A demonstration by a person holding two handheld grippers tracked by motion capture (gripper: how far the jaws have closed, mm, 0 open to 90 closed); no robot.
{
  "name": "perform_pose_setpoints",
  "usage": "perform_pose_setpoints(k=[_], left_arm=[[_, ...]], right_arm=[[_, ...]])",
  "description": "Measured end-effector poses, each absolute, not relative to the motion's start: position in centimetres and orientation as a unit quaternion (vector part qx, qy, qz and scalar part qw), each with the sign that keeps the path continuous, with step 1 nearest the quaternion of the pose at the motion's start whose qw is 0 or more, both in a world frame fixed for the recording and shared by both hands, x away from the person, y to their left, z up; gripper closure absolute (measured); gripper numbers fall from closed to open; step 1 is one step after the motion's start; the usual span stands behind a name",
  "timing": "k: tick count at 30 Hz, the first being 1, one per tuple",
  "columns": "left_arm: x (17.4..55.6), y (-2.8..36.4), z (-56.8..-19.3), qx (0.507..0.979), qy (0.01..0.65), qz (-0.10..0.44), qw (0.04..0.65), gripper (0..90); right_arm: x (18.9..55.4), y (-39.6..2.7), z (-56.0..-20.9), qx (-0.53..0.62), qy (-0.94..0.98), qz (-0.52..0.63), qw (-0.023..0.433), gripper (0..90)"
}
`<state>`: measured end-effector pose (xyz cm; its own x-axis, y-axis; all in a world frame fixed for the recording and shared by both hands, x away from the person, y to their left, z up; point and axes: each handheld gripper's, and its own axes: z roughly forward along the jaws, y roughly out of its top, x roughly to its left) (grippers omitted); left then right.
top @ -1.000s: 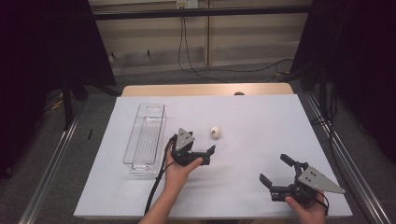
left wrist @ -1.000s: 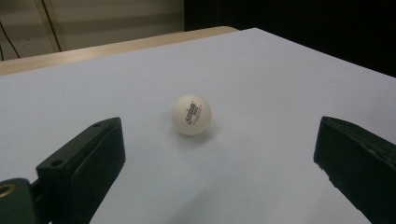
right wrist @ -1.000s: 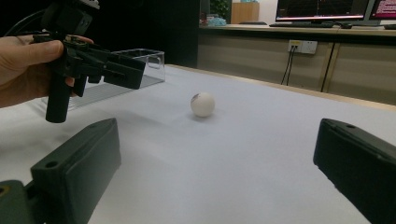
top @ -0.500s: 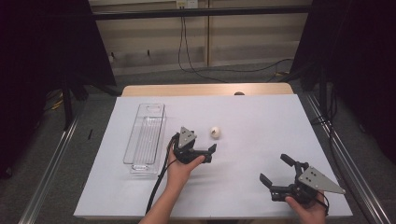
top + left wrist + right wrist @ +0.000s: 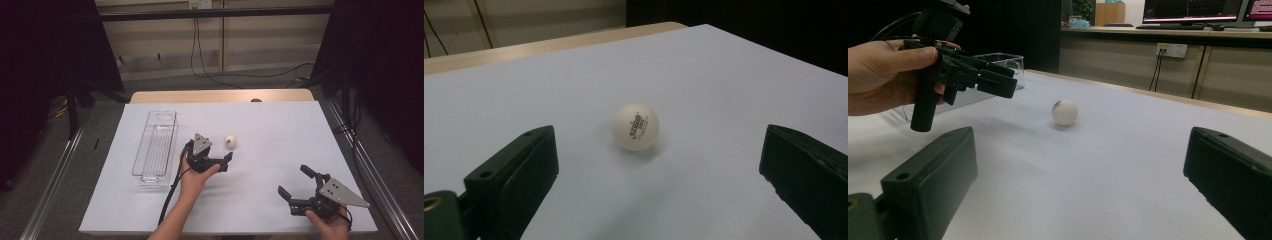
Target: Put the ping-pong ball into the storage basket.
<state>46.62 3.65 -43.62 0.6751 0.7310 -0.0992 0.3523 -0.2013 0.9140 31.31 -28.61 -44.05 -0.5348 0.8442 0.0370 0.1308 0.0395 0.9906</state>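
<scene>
Ball: a white table-tennis ball [image 5: 230,141] with a small printed mark lies free on the white desk [image 5: 280,125], near its middle, touching nothing else.
Left claw: the left claw [image 5: 224,161] hovers just beside the ball on the person's side, jaws spread wide; in the left gripper view the ball [image 5: 636,126] sits ahead of and between the two jaws, not yet inside them.
Right claw: the right claw [image 5: 296,184] is held low near the desk's near right corner, jaws spread, empty, well apart from the ball.
Tray: a clear plastic tray [image 5: 156,148] lies lengthwise to the left of the left claw; it looks empty.
Likely step: probably lining up to pinch the ball, perhaps for the tray.
Risk, rolling: a light round ball could skitter away if one jaw touches first.
Risk, squeeze: closing off-centre could squirt it out forward.
Risk, drop: a shallow pinch may let go during a carry.
</scene>
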Motion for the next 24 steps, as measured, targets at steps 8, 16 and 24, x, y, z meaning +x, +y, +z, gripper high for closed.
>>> perform_pose_setpoints(k=[8,16,24], left_arm=[[47.02,3.3,-43.73,0.754,0.367,0.178,0.514,2.4],[47.27,3.18,-43.85,0.755,0.367,0.174,0.515,2.5],[47.33,3.03,-43.91,0.754,0.368,0.175,0.515,2.4]], right_arm=[[31.33,-28.61,-44.08,0.372,0.655,0.585,0.302,0.4],[31.33,-28.64,-44.05,0.371,0.654,0.585,0.304,0.4],[31.35,-28.62,-44.05,0.371,0.654,0.585,0.304,0.4]])
